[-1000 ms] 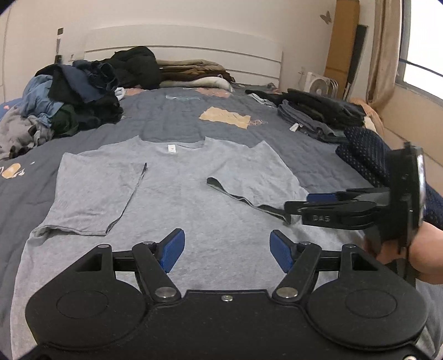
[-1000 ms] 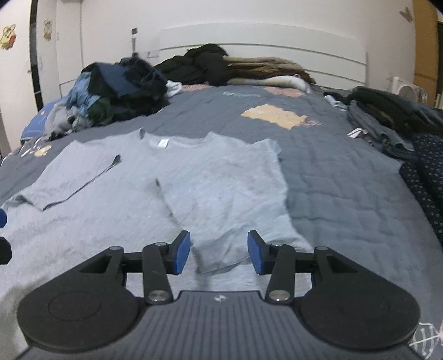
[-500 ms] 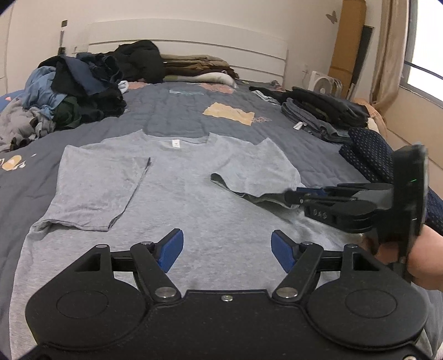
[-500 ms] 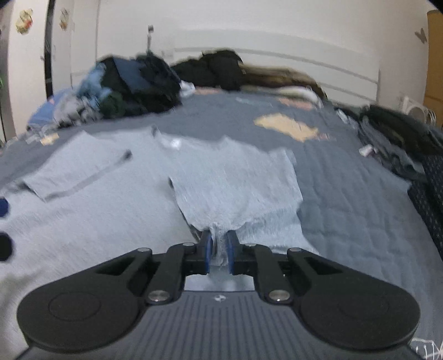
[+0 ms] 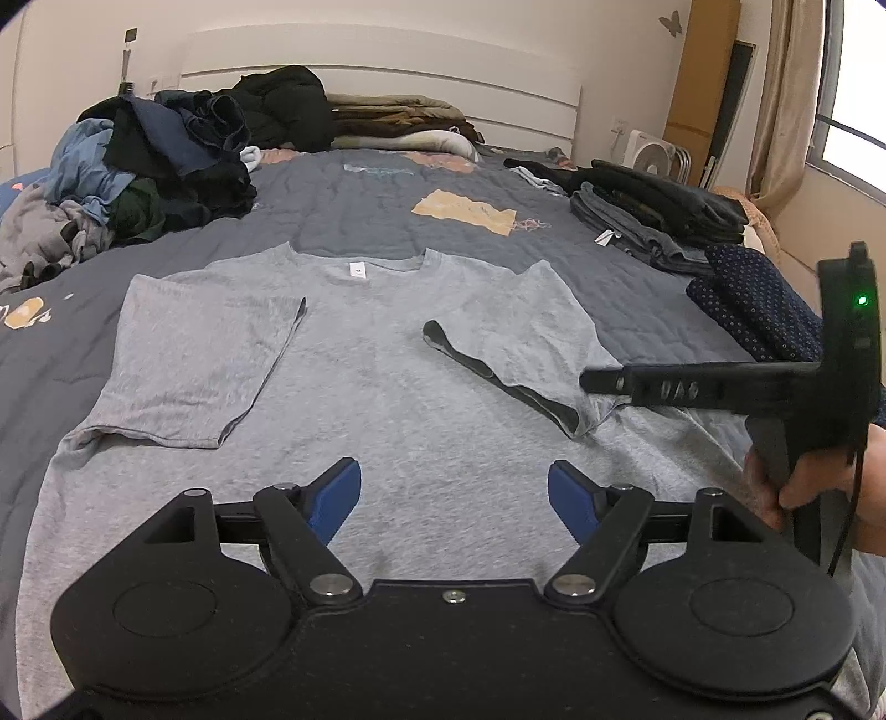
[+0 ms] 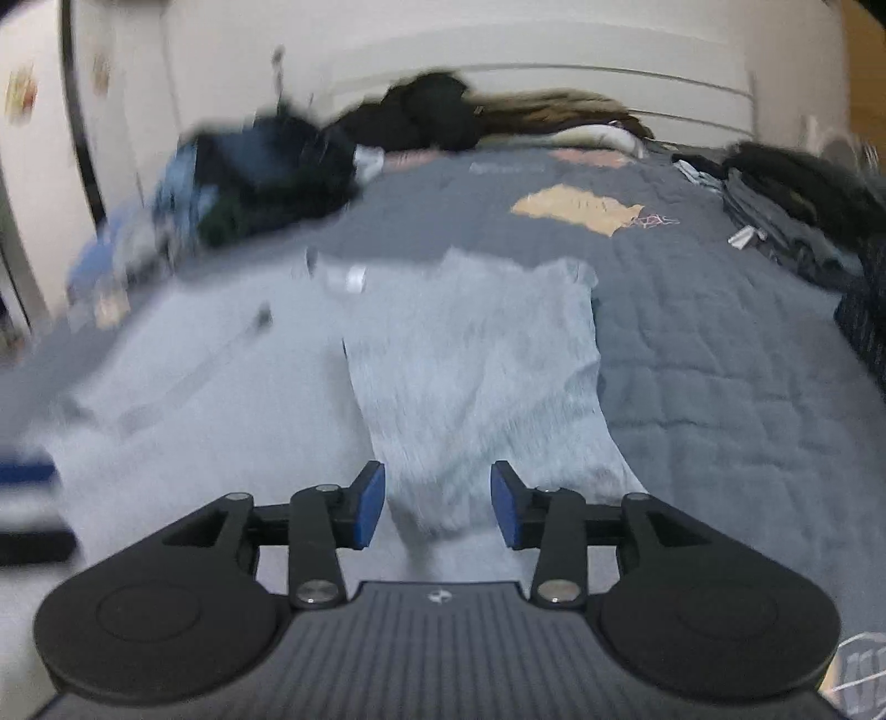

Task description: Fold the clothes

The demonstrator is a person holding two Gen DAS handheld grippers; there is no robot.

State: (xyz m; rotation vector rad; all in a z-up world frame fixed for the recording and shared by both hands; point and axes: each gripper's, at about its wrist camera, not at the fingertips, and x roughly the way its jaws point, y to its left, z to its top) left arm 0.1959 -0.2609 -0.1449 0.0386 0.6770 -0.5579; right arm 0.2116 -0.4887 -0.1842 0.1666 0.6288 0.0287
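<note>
A grey T-shirt (image 5: 387,387) lies flat on the bed, collar away from me. Its left sleeve (image 5: 194,360) is folded inward onto the body. The right sleeve (image 5: 526,332) is folded inward too, with its dark hem showing. My left gripper (image 5: 454,498) hovers over the shirt's lower middle, its jaws opening with nothing between them. In the left wrist view, my right gripper (image 5: 587,382), held by a hand (image 5: 819,487), reaches the right sleeve's near corner. In the blurred right wrist view, my right gripper (image 6: 437,504) is opening with the sleeve's (image 6: 470,376) corner lying loose between the pads.
A heap of unfolded clothes (image 5: 138,166) sits at the far left of the grey quilt (image 5: 637,310). Folded dark garments (image 5: 653,210) and a navy dotted cloth (image 5: 758,299) line the right side. More clothes lie along the headboard (image 5: 387,50). A fan (image 5: 653,160) stands far right.
The right gripper closed on the right sleeve's near corner half a second ago and has now opened again, letting it go. The left gripper stayed in place, its jaws slightly wider.
</note>
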